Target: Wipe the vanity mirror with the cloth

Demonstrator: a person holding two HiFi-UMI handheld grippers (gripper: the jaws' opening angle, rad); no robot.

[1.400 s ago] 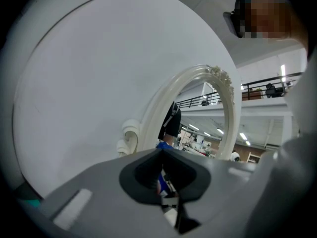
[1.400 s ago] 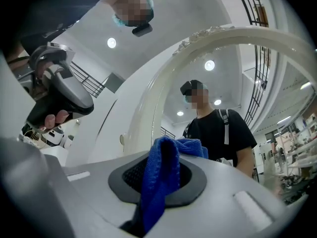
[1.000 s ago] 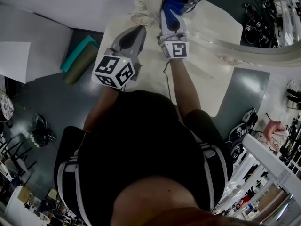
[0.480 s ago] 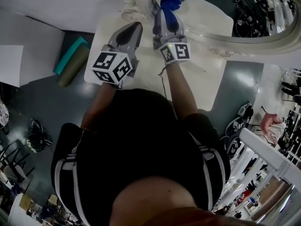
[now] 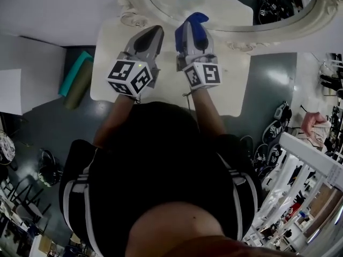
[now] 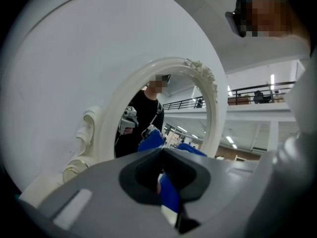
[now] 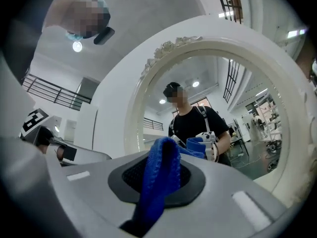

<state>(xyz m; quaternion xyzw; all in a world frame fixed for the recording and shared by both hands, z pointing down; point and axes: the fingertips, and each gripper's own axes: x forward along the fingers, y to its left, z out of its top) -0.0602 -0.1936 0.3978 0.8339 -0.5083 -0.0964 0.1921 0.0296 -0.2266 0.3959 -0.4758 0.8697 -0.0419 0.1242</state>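
The right gripper (image 5: 190, 23), clenched on the blue knitted cloth (image 7: 159, 177), had drawn back off the oval white-framed vanity mirror (image 5: 225, 12), so wiping looked paused. The left gripper (image 5: 154, 32) hung closed and empty just beside it, over the bare white worktop (image 5: 236, 90) near the carved frame.

Table (image 5: 236, 90): cream top, is standing on a grey floor (image 5: 37, 127). Mirror (image 5: 268, 33) is standing upright along the table's far edge, its carved white frame resting directly on the top.

Floor, left of table: a teal roll (image 5: 75, 71) and an olive roll (image 5: 80, 87) are lying side by side, touching. A white sheet (image 5: 10, 87) is lying further left. Right of table: shoes (image 5: 280, 116) are sitting on the floor.
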